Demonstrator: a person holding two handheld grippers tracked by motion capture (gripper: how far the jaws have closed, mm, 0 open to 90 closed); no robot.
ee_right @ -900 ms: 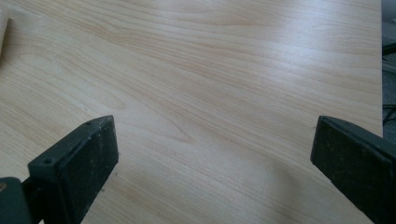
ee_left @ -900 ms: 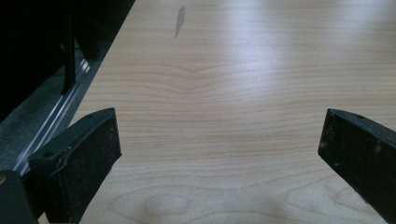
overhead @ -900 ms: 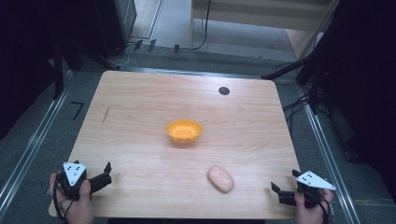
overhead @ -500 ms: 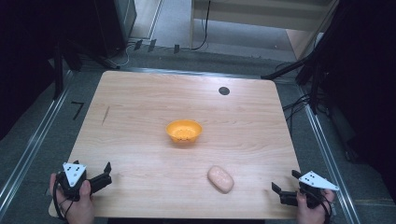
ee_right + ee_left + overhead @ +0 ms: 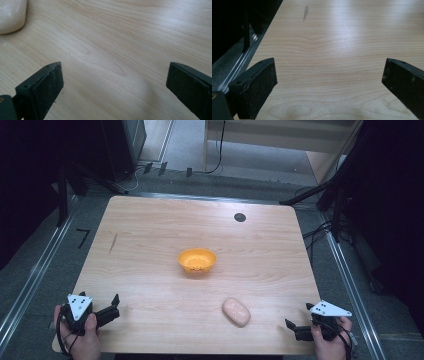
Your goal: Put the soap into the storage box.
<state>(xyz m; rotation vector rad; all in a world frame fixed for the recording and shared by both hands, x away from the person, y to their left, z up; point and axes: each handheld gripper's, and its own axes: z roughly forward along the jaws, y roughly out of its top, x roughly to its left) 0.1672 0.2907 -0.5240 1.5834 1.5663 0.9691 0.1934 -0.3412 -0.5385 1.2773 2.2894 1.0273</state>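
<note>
Both grippers spread, empty: left gripper [image 5: 111, 306], right gripper [image 5: 292, 328] at near corners. Pink lump [image 5: 236, 311] beside right; orange bowl [image 5: 197, 260] mid-table. Risk: rounded lump may slip from off-centre pinch.

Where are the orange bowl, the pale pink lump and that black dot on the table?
orange bowl [image 5: 197, 260], high view, inside of the bowl
pale pink lump [image 5: 236, 311], high view, middle of its top
black dot [image 5: 240, 217], high view, centre of the dot
</note>
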